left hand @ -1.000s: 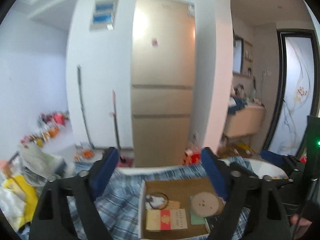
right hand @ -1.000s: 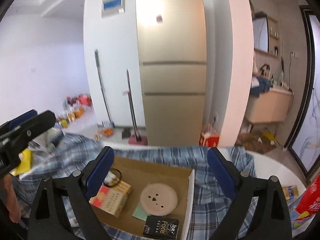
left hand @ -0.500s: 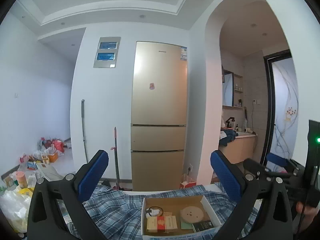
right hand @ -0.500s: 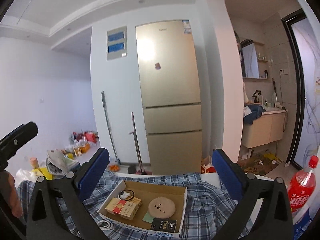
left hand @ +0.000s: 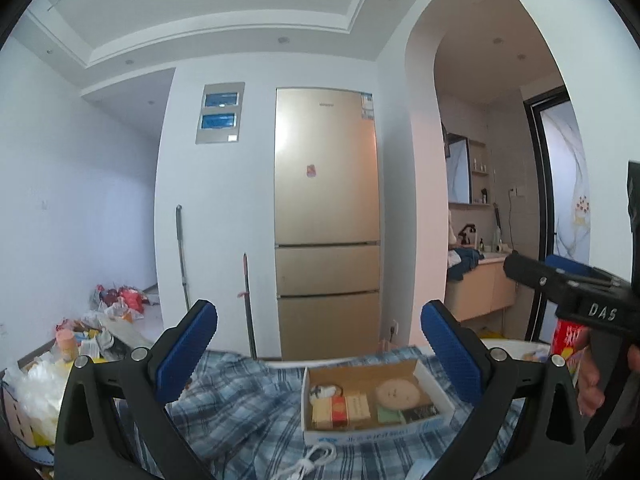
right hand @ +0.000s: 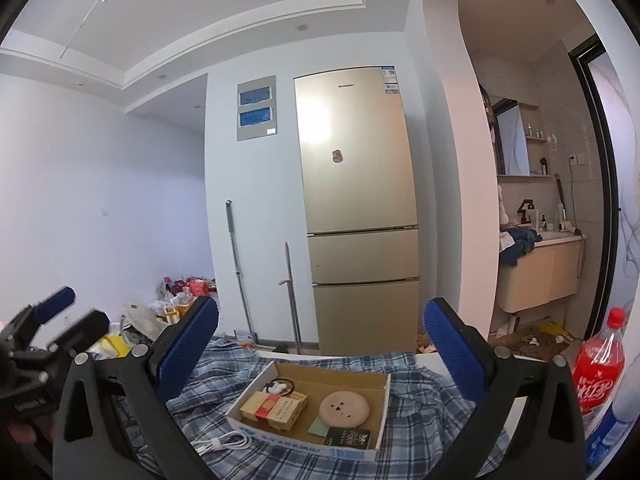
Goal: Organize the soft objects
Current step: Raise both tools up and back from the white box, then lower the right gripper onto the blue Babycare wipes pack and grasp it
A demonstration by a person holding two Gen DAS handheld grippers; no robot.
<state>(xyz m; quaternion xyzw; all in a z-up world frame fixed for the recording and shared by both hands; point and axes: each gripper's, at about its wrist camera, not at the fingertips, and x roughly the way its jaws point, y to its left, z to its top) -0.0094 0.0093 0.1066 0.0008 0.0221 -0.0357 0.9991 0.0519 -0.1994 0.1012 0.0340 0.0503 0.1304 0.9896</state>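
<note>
A blue plaid cloth (left hand: 240,400) (right hand: 420,400) lies rumpled over the table. An open cardboard box (left hand: 372,434) (right hand: 340,374) sits on top of it and holds small packets and a round disc. My left gripper (left hand: 320,344) is open, level and short of the box, with nothing between its blue pads (left hand: 198,344). My right gripper (right hand: 322,346) is also open and empty, back from the box. Each gripper shows at the edge of the other's view: the right gripper (left hand: 540,266) and the left gripper (right hand: 76,312).
A white cable (left hand: 316,456) (right hand: 224,442) lies on the cloth in front of the box. A red drink bottle (right hand: 600,368) stands at the right of the table. Beyond are a gold fridge (left hand: 326,208), two mop handles, and bags and clutter (left hand: 80,344) on the left.
Both grippers have drawn back from the box, which now looks smaller and lower in each view. The jaws of both have spread wider.
</note>
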